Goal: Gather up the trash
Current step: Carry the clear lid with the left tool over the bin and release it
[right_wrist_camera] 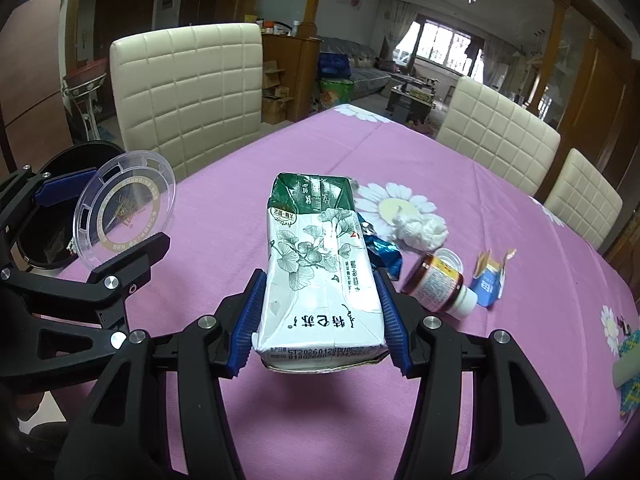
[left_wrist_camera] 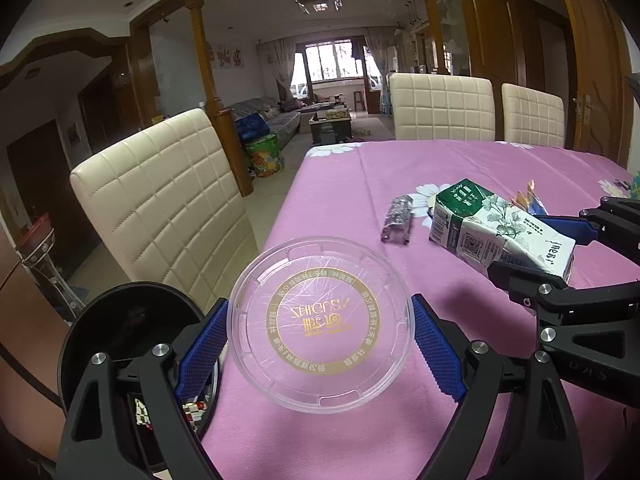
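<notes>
Pink floral tablecloth (right_wrist_camera: 280,152) covers the dining table, cream chairs around it. Left gripper (left_wrist_camera: 320,336) stands wide, clamping a clear plastic lid (left_wrist_camera: 320,328) by its rim, just beside the black bin (left_wrist_camera: 132,320) at the table edge. Right gripper (right_wrist_camera: 320,320) squeezes a crumpled milk carton (right_wrist_camera: 316,264) at its base, held above the cloth. Both look light; lid stiff, likely slippery, carton soft and dents easily.

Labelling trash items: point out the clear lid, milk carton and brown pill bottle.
clear lid (left_wrist_camera: 320,332), left wrist view, on its gold-printed centre.
milk carton (right_wrist_camera: 316,268), right wrist view, on its white leaf-printed face.
brown pill bottle (right_wrist_camera: 434,280), right wrist view, on its label.
</notes>
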`<state>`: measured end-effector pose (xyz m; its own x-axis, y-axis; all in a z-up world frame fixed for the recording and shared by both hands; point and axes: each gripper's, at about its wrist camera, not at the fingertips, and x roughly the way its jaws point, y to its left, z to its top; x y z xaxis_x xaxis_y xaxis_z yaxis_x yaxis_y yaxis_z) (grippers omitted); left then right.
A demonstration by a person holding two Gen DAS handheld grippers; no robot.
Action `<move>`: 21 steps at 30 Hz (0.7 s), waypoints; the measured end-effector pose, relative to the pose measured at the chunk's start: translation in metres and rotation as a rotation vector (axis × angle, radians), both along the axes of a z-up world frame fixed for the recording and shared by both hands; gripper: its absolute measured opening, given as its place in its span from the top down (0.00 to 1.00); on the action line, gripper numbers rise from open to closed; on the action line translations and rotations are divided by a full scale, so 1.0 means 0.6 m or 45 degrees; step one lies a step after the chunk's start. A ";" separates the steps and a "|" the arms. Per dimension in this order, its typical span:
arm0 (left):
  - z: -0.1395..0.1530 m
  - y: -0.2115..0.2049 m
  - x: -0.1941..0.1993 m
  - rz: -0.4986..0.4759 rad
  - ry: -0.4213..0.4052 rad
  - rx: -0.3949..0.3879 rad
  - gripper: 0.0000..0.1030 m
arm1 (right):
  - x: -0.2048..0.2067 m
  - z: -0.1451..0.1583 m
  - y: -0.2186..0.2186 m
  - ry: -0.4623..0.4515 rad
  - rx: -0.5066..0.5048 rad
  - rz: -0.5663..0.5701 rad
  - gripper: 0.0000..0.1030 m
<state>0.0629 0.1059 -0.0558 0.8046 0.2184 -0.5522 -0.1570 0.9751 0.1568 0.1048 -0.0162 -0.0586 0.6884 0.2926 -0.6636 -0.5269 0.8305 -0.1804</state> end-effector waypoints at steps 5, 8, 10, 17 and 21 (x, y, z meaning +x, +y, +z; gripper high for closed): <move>0.004 0.024 -0.011 0.051 -0.021 0.007 0.17 | -0.011 0.005 0.021 -0.016 -0.002 0.047 0.47; 0.004 0.036 -0.015 0.074 -0.024 0.003 0.17 | -0.013 0.005 0.036 -0.015 -0.010 0.066 0.47; 0.003 0.043 -0.018 0.085 -0.027 0.004 0.17 | -0.016 0.004 0.043 -0.016 -0.015 0.077 0.47; 0.004 0.066 -0.028 0.155 -0.047 0.028 0.17 | -0.023 0.008 0.071 -0.024 -0.019 0.110 0.47; 0.002 0.099 -0.037 0.220 -0.047 0.021 0.17 | -0.024 0.011 0.091 -0.026 -0.008 0.139 0.47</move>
<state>0.0408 0.1655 -0.0547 0.7738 0.3641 -0.5183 -0.3282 0.9303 0.1636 0.0905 0.0387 -0.0519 0.6662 0.3628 -0.6516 -0.6104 0.7672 -0.1969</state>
